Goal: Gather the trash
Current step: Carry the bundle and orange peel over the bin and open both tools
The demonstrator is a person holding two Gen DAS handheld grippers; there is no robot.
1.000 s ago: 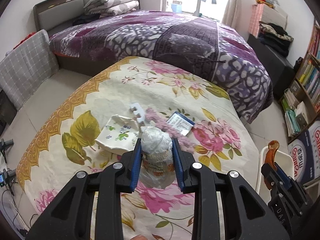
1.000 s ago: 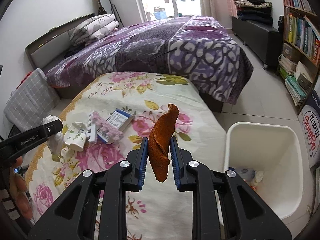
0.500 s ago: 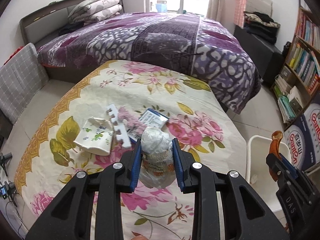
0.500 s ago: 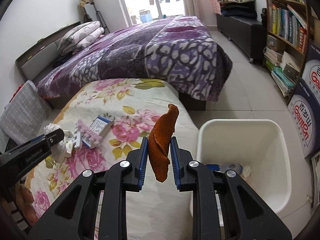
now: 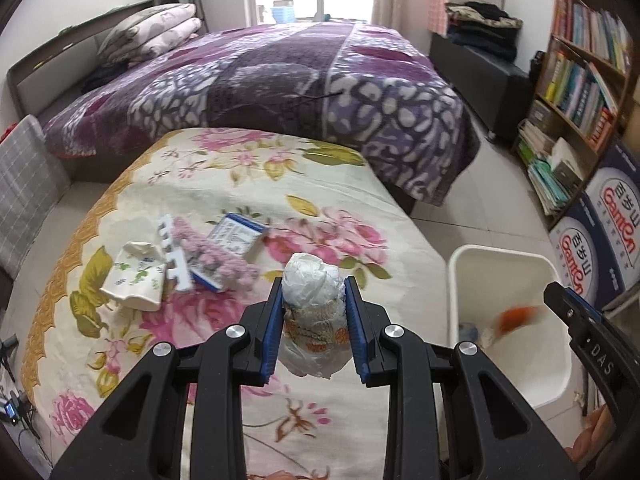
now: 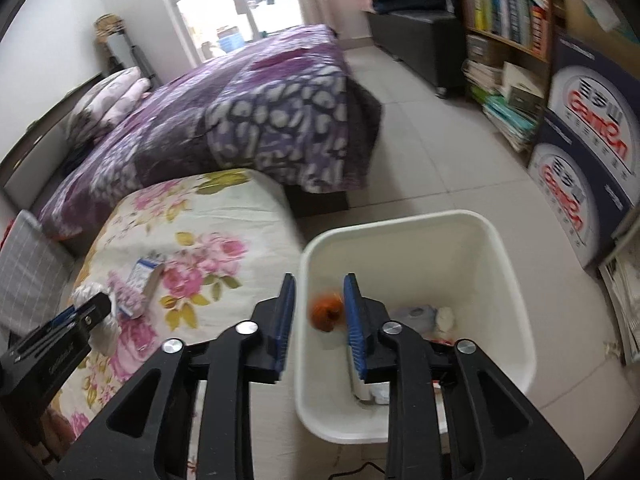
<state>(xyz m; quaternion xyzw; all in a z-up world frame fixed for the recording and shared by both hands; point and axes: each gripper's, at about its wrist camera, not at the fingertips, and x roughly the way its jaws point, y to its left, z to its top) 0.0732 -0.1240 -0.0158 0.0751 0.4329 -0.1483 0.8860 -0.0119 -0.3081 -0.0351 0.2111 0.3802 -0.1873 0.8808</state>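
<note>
My left gripper (image 5: 313,330) is shut on a crumpled white plastic bag (image 5: 312,300) with patterned wrapping, held above the floral bedspread (image 5: 224,176). My right gripper (image 6: 318,322) hangs over the white bin (image 6: 400,224), jaws opening, pads clear of the orange peel (image 6: 326,314), which drops blurred between them into the bin. In the left wrist view the peel (image 5: 516,316) falls inside the bin (image 5: 500,254), just below the right gripper's fingers (image 5: 568,304). The left gripper's fingers (image 6: 84,312) show at the left of the right wrist view.
On the bedspread lie a floral paper packet (image 5: 136,280), a white foam toe separator (image 5: 172,252), a pink fuzzy piece (image 5: 208,252) and a blue-edged box (image 5: 236,236). The bin holds other scraps (image 6: 428,316). A purple bed (image 5: 260,80), bookshelf (image 5: 580,80) and boxes (image 5: 592,240) surround the tiled floor.
Both grippers swung right toward the bin. The right gripper's jaws parted and the orange peel left them, falling into the bin. The left keeps its grip on the bag.
</note>
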